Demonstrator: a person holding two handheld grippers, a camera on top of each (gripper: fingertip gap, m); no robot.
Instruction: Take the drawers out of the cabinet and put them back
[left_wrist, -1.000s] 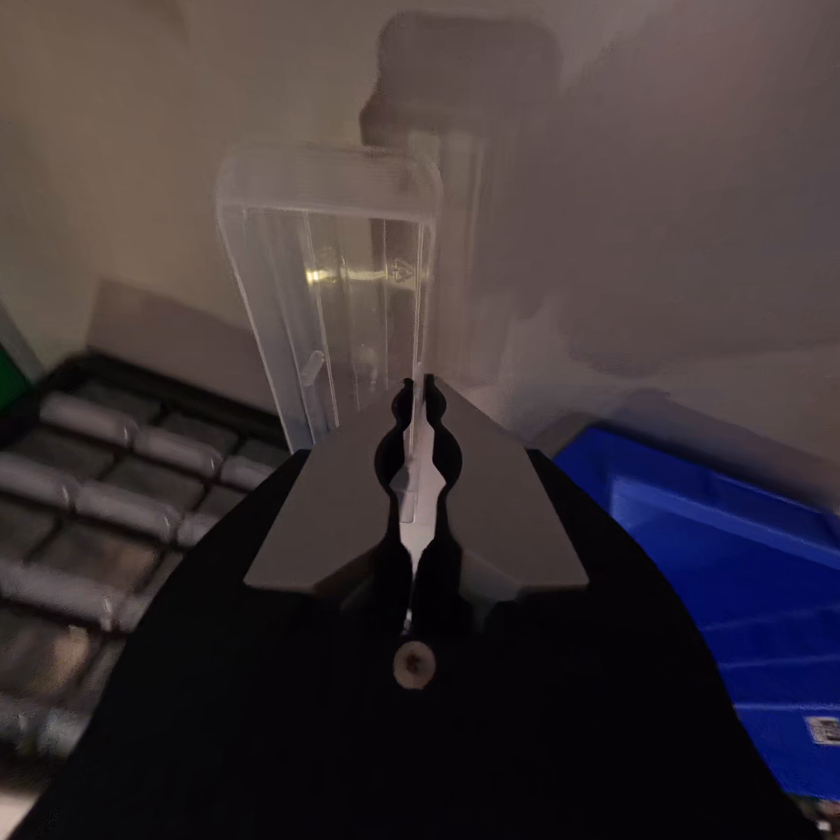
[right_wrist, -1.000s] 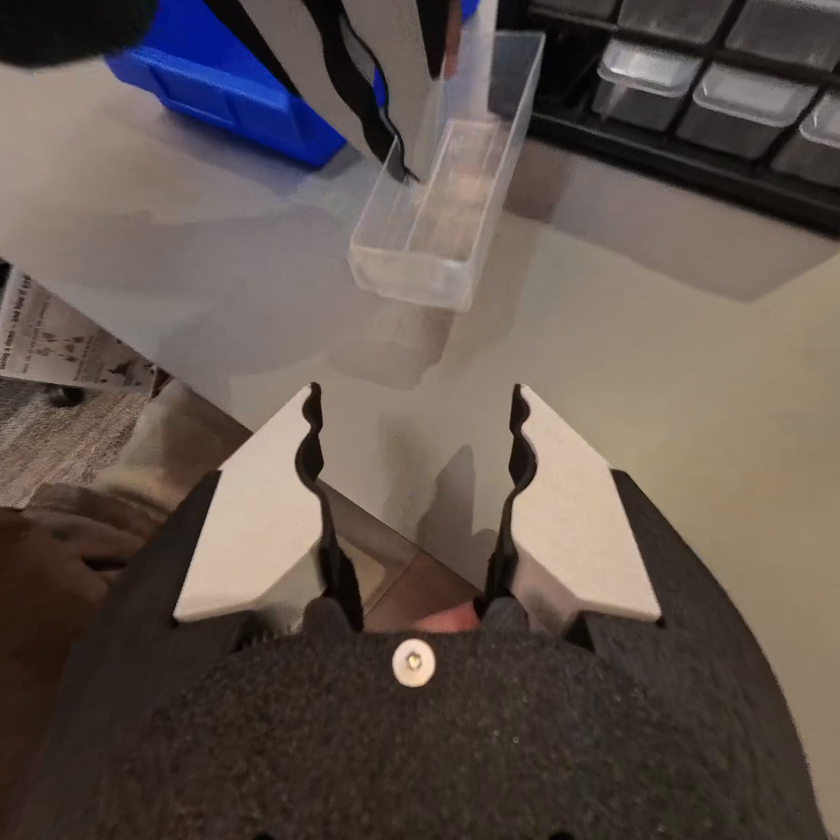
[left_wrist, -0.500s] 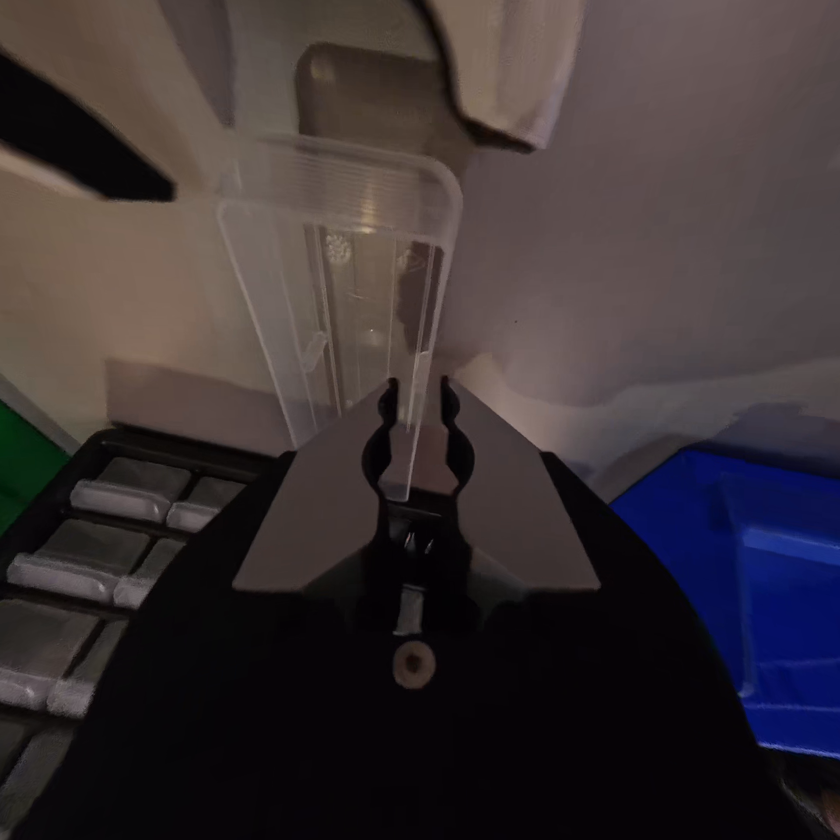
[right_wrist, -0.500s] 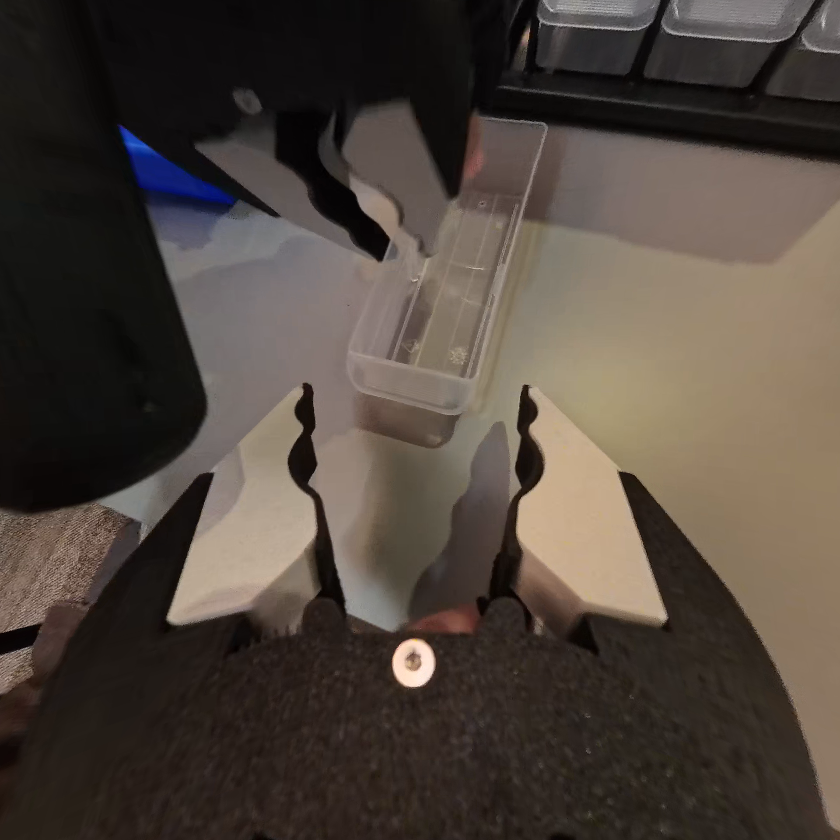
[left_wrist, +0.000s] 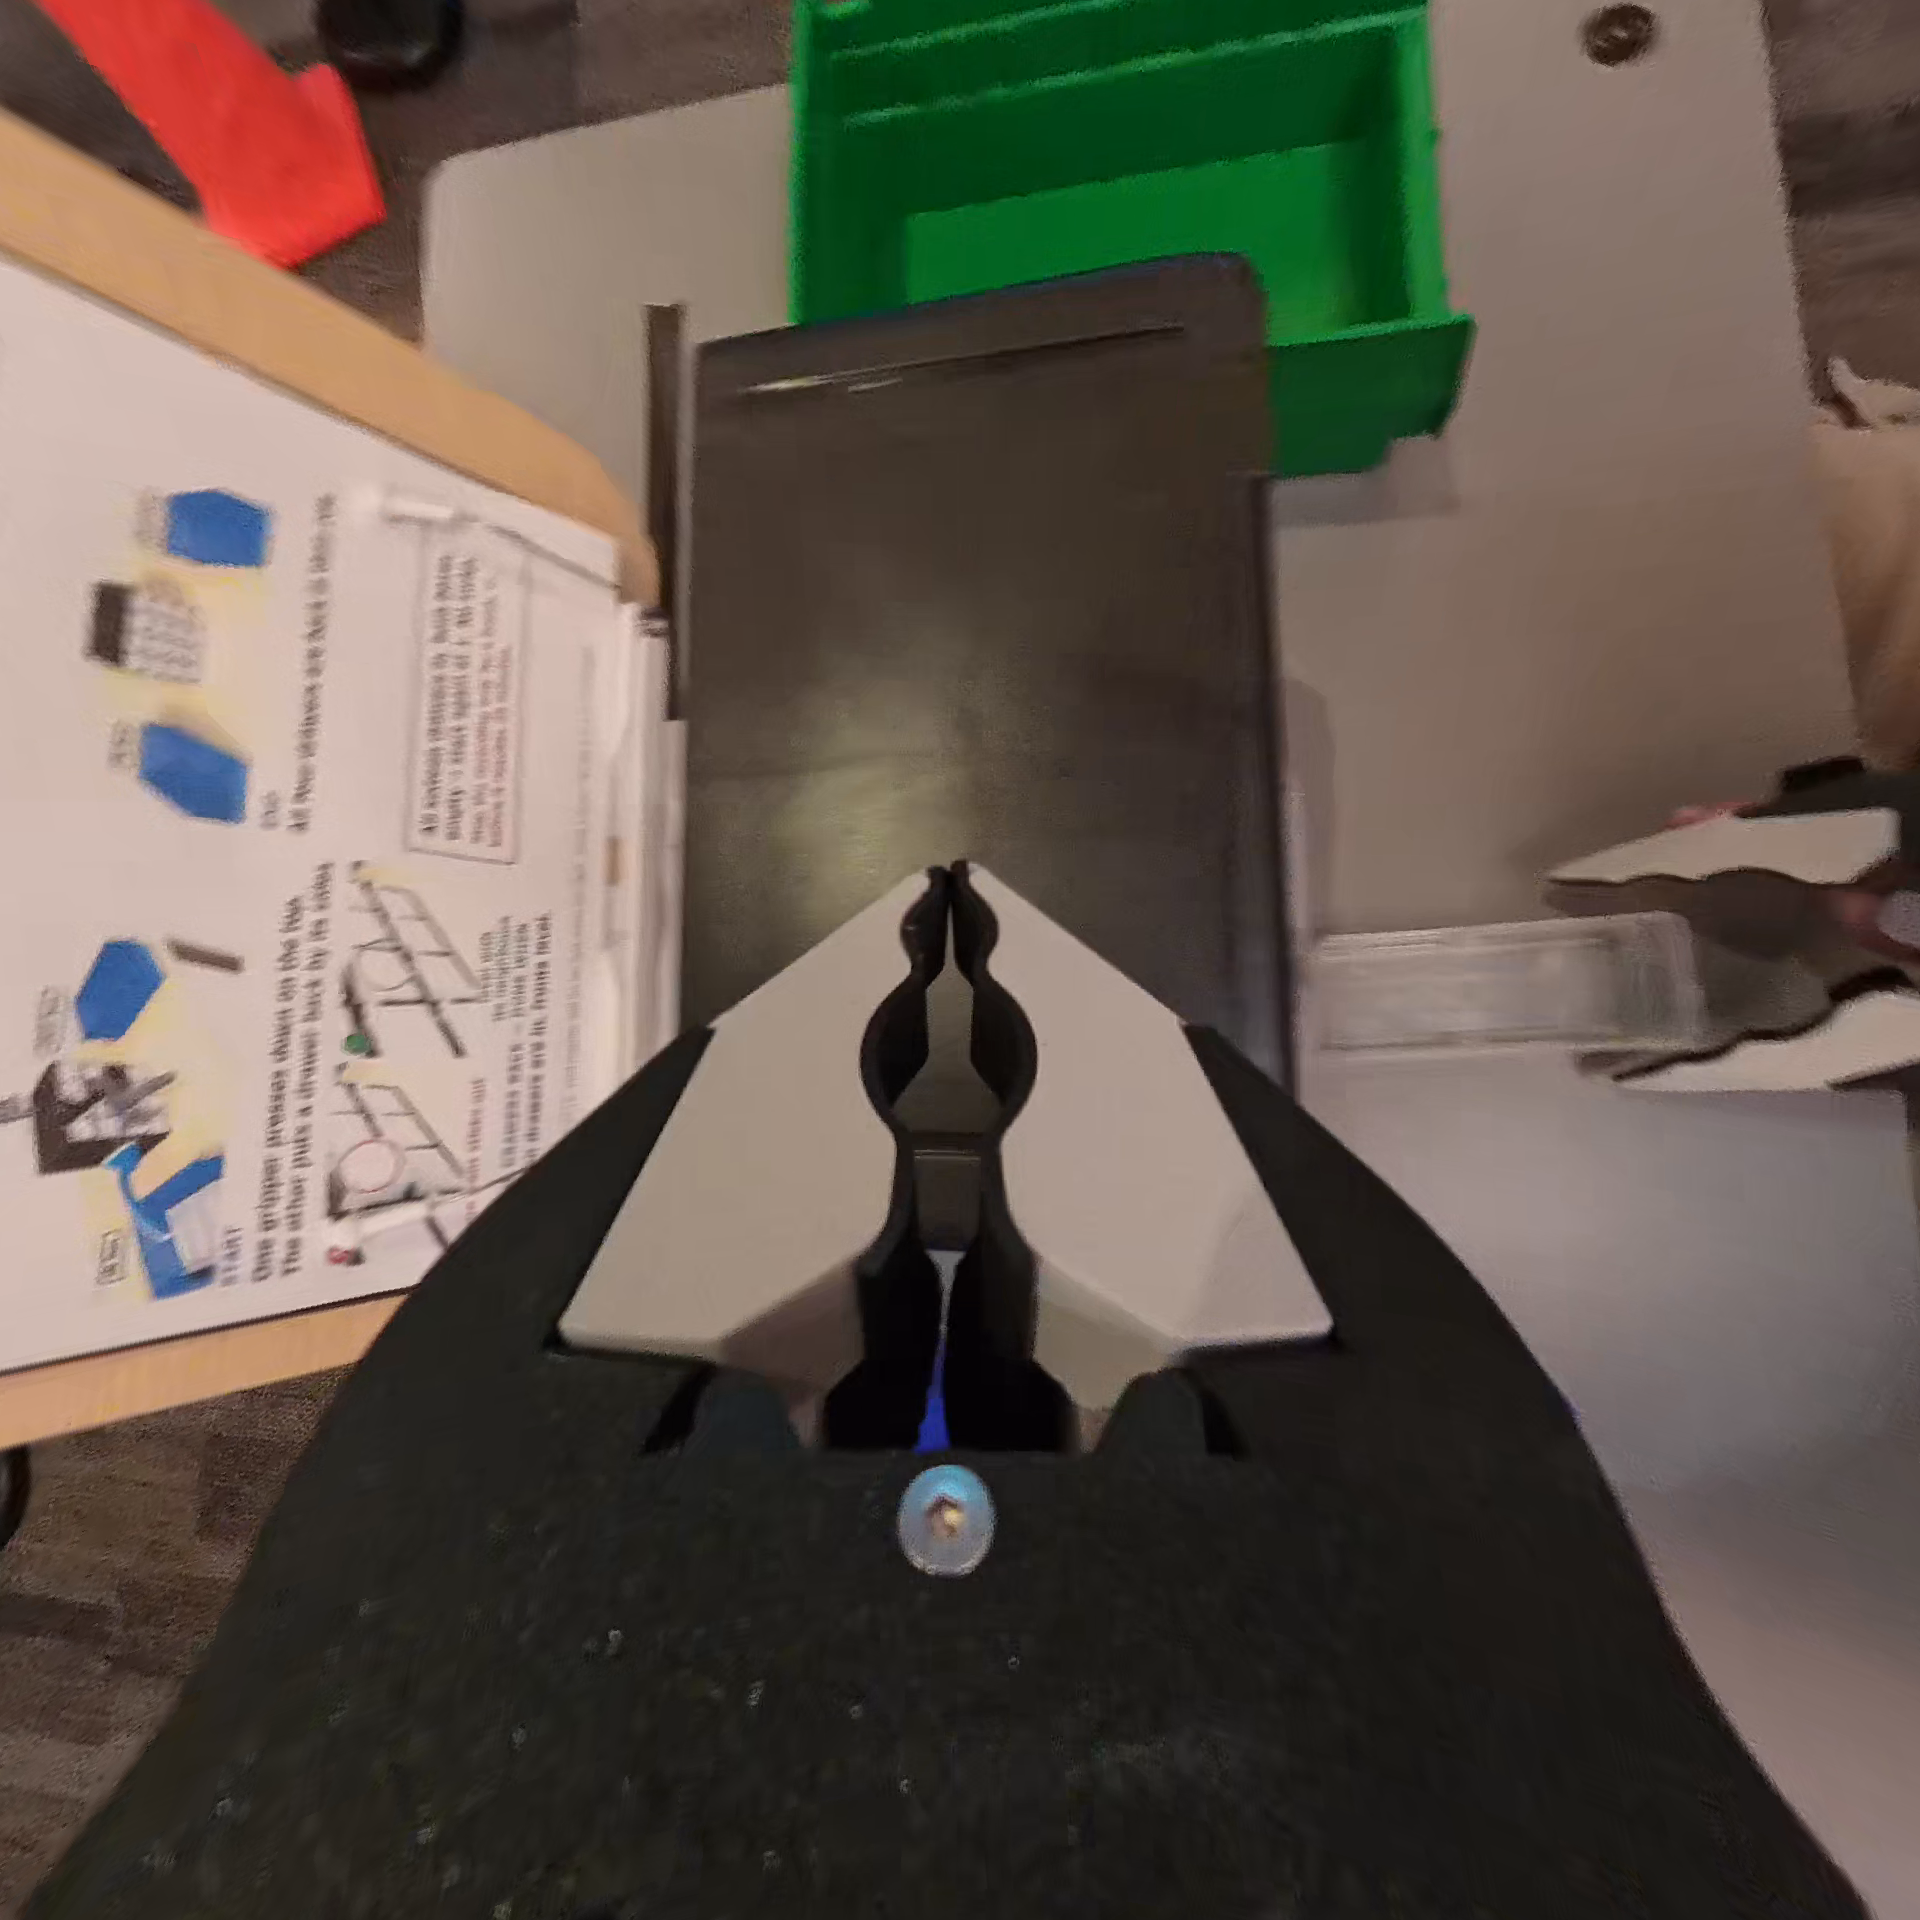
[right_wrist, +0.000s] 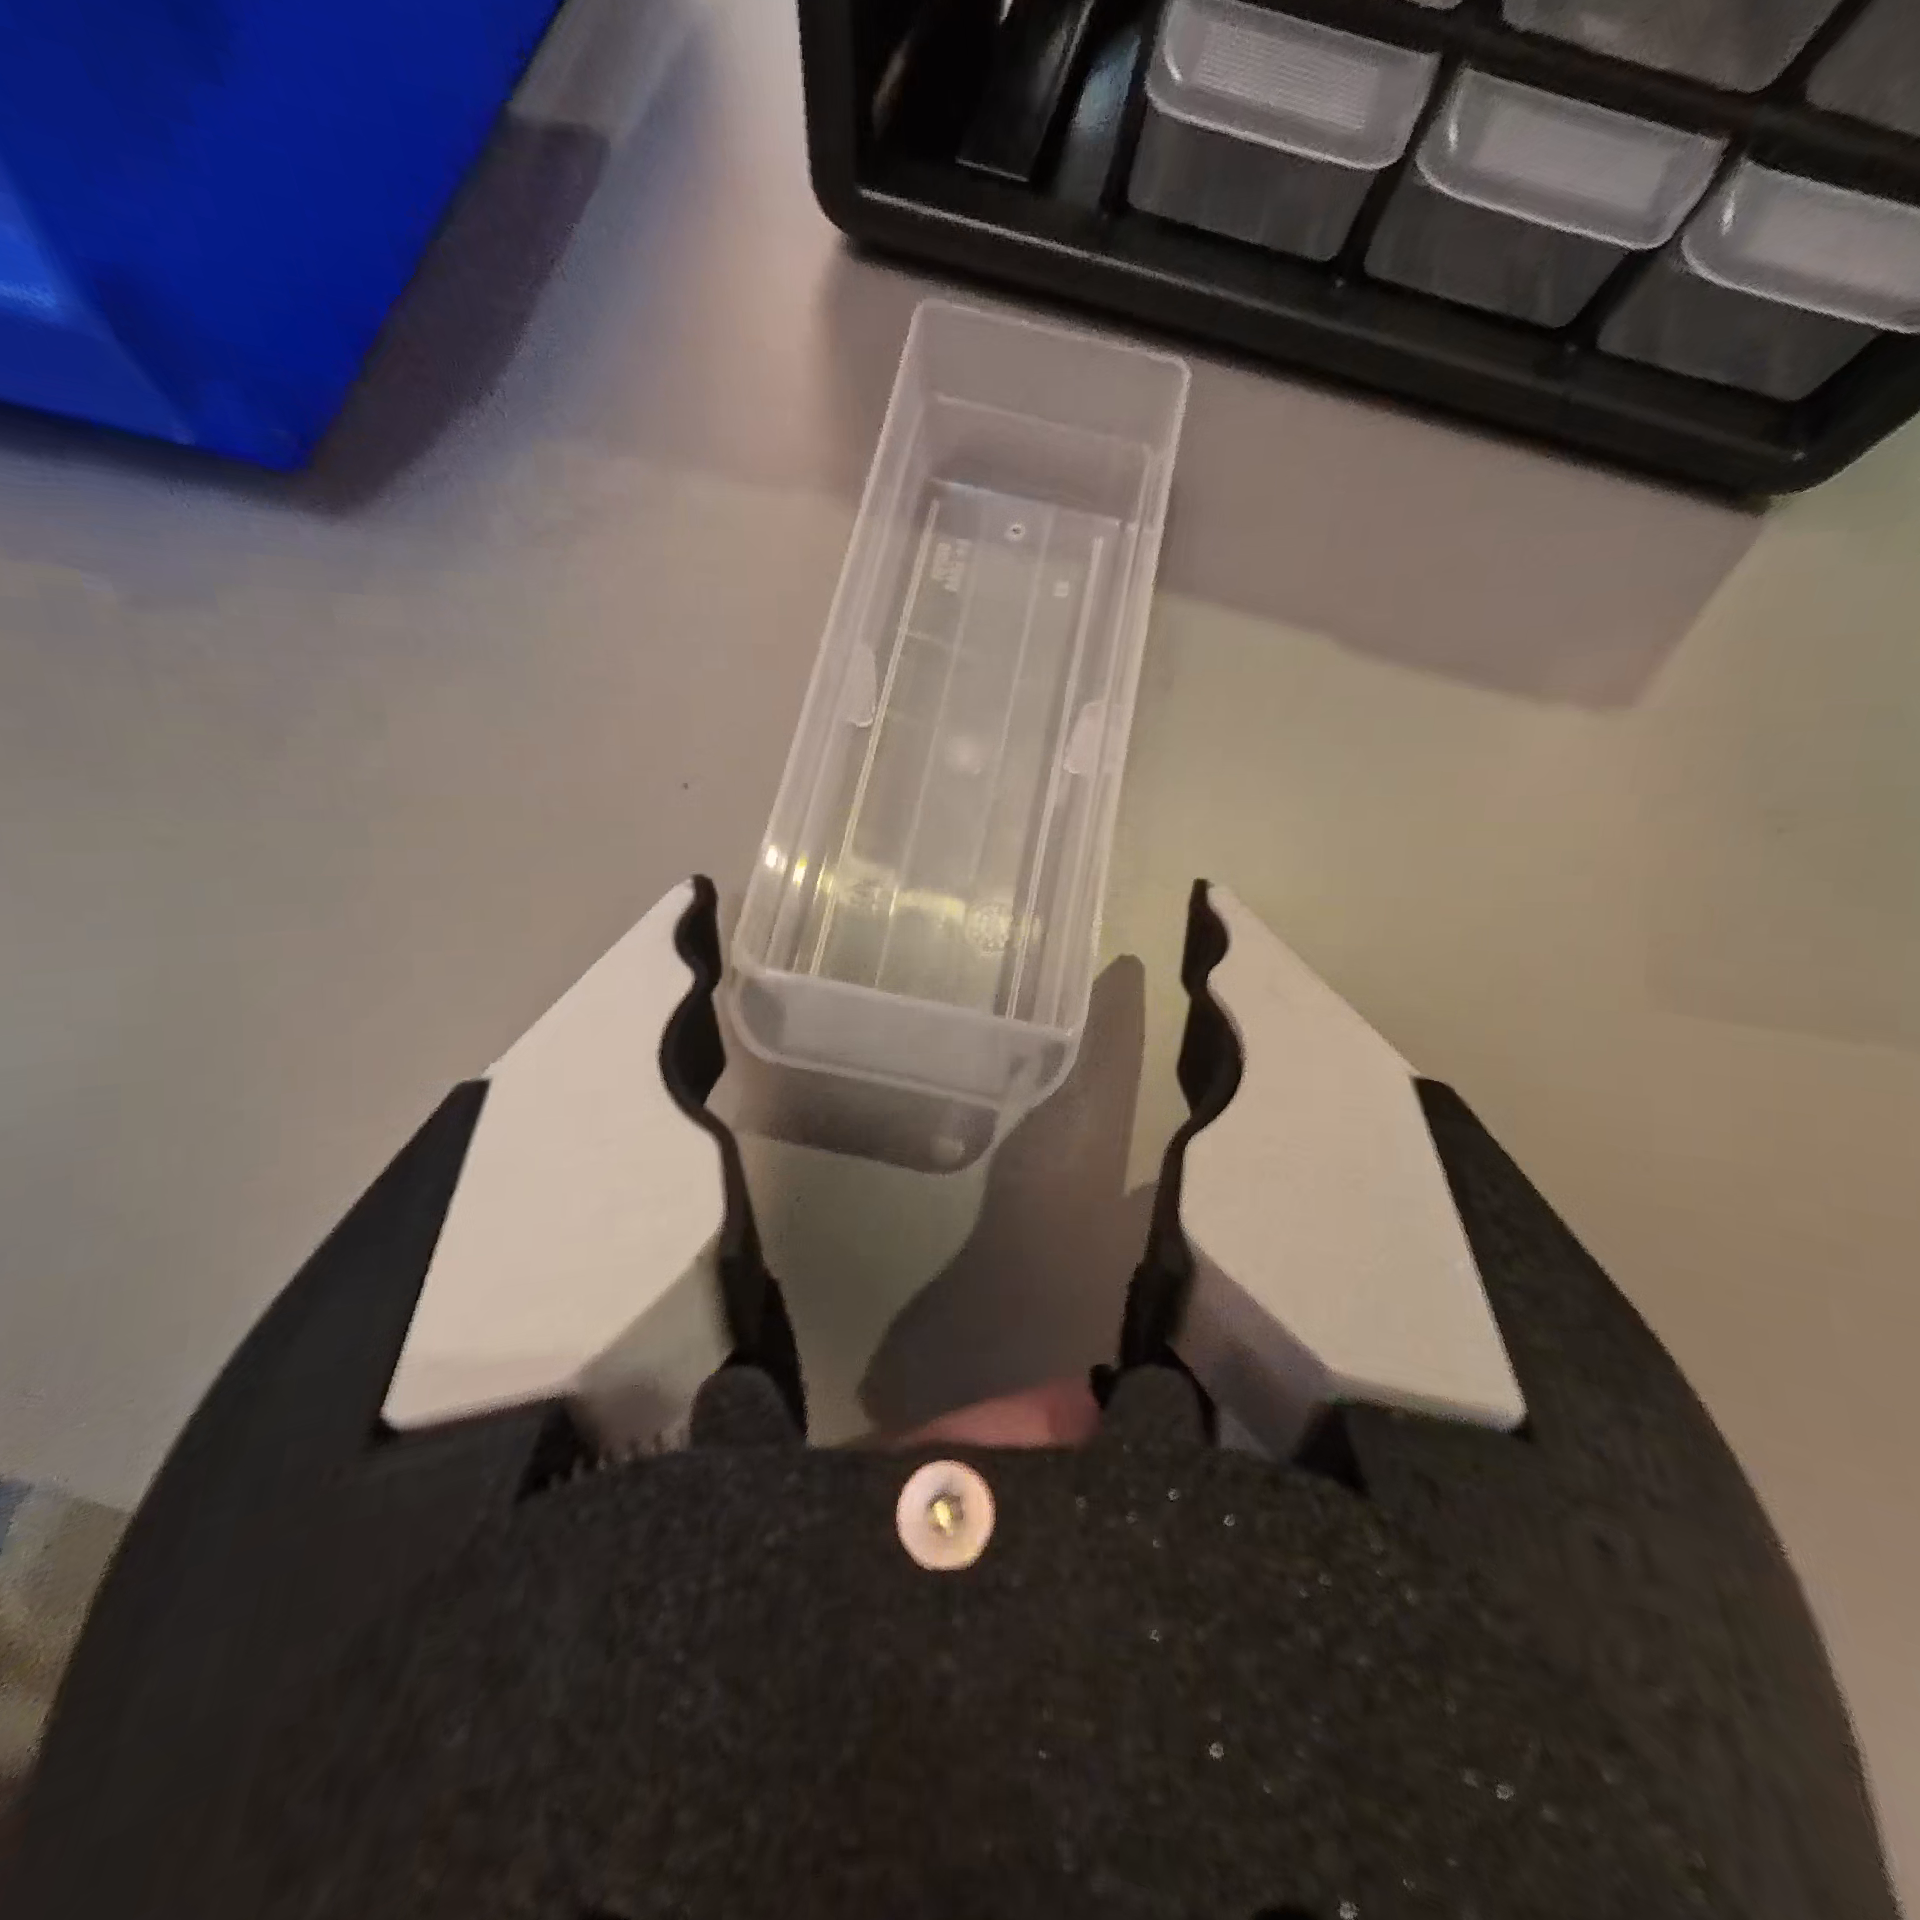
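The left gripper (left_wrist: 954, 878) hangs above the flat top of the black plastic drawer cabinet (left_wrist: 977, 644), its two pale fingers pressed together at the tips with nothing between them; behind the cabinet stands a bright green plastic bin (left_wrist: 1122, 156), and to the cabinet's left lies a white printed instruction sheet (left_wrist: 312, 831) on a tan wooden board (left_wrist: 312, 343); a red object (left_wrist: 249, 135) sits on the floor past the board, blurred.

The right gripper (right_wrist: 951, 935) is spread wide and empty; its fingers stand either side of the near end of a clear, long rectangular plastic drawer (right_wrist: 977, 727), which lies upright on the pale grey desk (right_wrist: 416, 727), open side up and empty, out of the cabinet and just in front of it; the gripper's left finger (right_wrist: 582, 1143) is just beside the drawer's near corner, though I cannot tell whether it touches; the right finger stands clear of it.

Beyond the drawer's far end the cabinet's front (right_wrist: 1351, 343) shows a row of translucent grey drawers (right_wrist: 1538, 197) seated in their slots, and one open slot (right_wrist: 997, 94) at the row's left end; a blue plastic bin (right_wrist: 229, 208) stands on the desk to the left of the cabinet, apart from the drawer.

In the left wrist view the same drawer (left_wrist: 1486, 987) appears blurred beside the cabinet, with the right gripper (left_wrist: 1704, 966) straddling its end.
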